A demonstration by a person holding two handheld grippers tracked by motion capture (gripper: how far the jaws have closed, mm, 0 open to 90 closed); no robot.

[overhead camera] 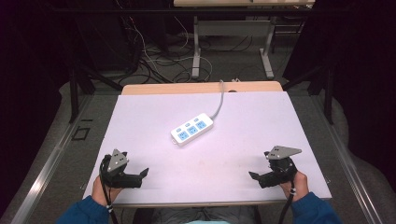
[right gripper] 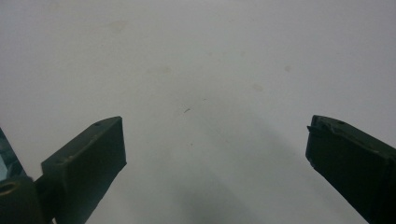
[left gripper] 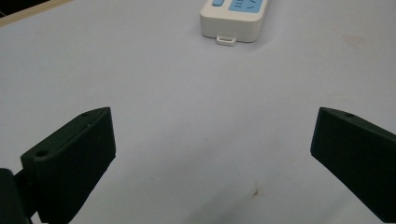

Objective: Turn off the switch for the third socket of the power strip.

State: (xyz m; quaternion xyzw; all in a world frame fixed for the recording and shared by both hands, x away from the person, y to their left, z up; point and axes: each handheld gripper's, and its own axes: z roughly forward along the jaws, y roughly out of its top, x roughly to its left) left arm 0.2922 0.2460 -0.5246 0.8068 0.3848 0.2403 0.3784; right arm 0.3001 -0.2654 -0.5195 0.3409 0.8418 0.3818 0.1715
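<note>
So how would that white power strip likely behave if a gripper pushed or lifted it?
The power strip looks like a rigid, flat plastic block, so it would probably slide rather than roll or tip. Its grey cord runs off the table's far edge and may tug or swing it.

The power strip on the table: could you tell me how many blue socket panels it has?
3. The power strip lies mid-table, its blue panels in a row along its top: one near the free end, one in the middle, one nearest the cord.

power strip (overhead camera: 192,130) mid-table, grippers apart, empty
</note>
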